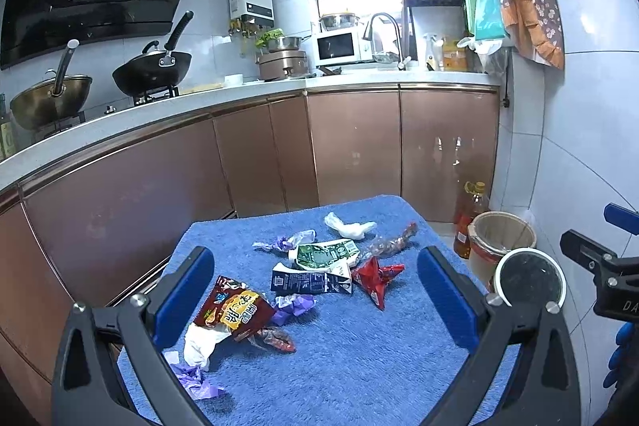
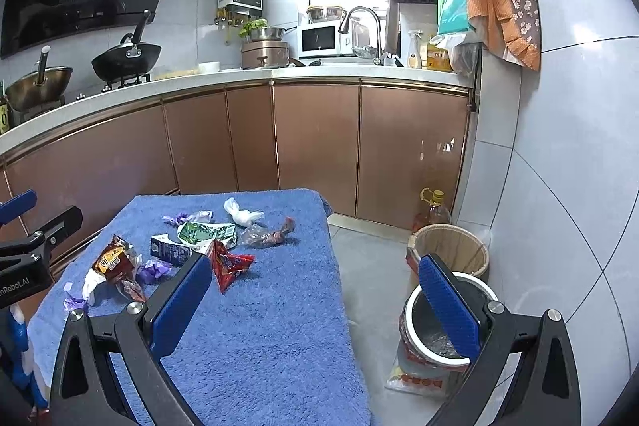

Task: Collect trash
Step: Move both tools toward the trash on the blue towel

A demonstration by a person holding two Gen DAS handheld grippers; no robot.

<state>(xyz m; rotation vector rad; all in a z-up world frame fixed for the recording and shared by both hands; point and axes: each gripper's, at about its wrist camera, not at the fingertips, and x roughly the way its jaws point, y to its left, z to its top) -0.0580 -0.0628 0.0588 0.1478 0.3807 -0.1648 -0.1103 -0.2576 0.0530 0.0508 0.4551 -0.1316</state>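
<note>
Left wrist view looks forward and slightly down between its jaws at the blue towel (image 1: 359,366), right wrist view sits further right, towel beyond its left jaw, both share the kitchen counter (image 2: 319,76)

You can read two partial markings on gripper hardware. In your right wrist view, the left gripper's black body (image 2: 24,266) at the left edge carries white lettering ending in "nRobot.AI". In your left wrist view, the right gripper's black body (image 1: 615,290) shows the letters "DA", cut off at the frame edge. Print on the brown snack packet (image 1: 235,310), the dark carton (image 1: 311,282) and the green carton (image 1: 325,254) is too small to read.
</note>
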